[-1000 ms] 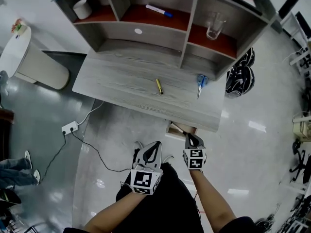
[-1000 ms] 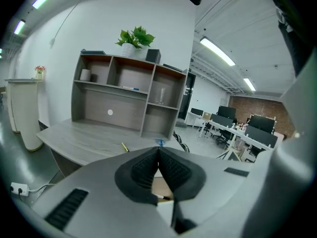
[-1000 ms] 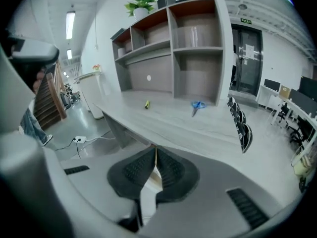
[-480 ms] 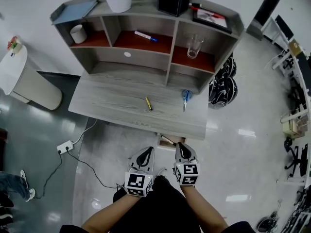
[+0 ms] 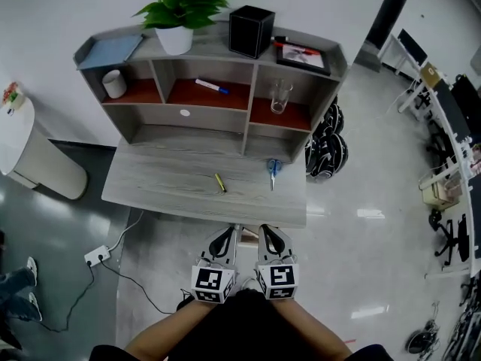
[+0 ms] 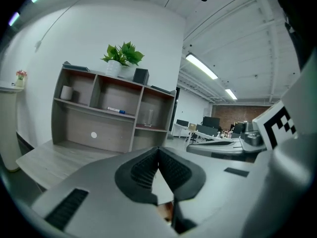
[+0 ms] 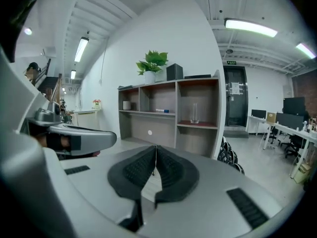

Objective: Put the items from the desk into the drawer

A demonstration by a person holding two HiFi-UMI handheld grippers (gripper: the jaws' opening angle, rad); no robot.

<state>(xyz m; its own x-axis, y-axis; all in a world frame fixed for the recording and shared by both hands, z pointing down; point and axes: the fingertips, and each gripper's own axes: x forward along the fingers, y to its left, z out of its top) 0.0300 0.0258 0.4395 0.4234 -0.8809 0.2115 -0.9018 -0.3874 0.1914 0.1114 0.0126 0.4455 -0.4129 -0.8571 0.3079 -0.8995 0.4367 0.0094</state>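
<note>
**Tools back up from under the front edge**
The left tool [image 5: 225,233] and right tool [image 5: 268,230] have risen, both closed and empty. The yellow pen [image 5: 219,183] lies mid-worktop [image 5: 150,186] and the scissors [image 5: 272,173] toward its right edge; both must yet enter the drawer.

**Both grippers closed, side by side**

The left gripper [image 5: 228,232] and right gripper [image 5: 267,229] hang close together, almost parallel. Seen from above, their tips lie by the worktop's [image 5: 173,183] near edge, right of its middle. Both point away from the body and slightly downward. The left fingers [image 6: 141,170] meet at the tips with nothing between them, and so do the right fingers [image 7: 131,170]. Bare forearms [image 5: 161,338] converge from below, with the marker cubes [image 5: 213,284] facing up.
</note>
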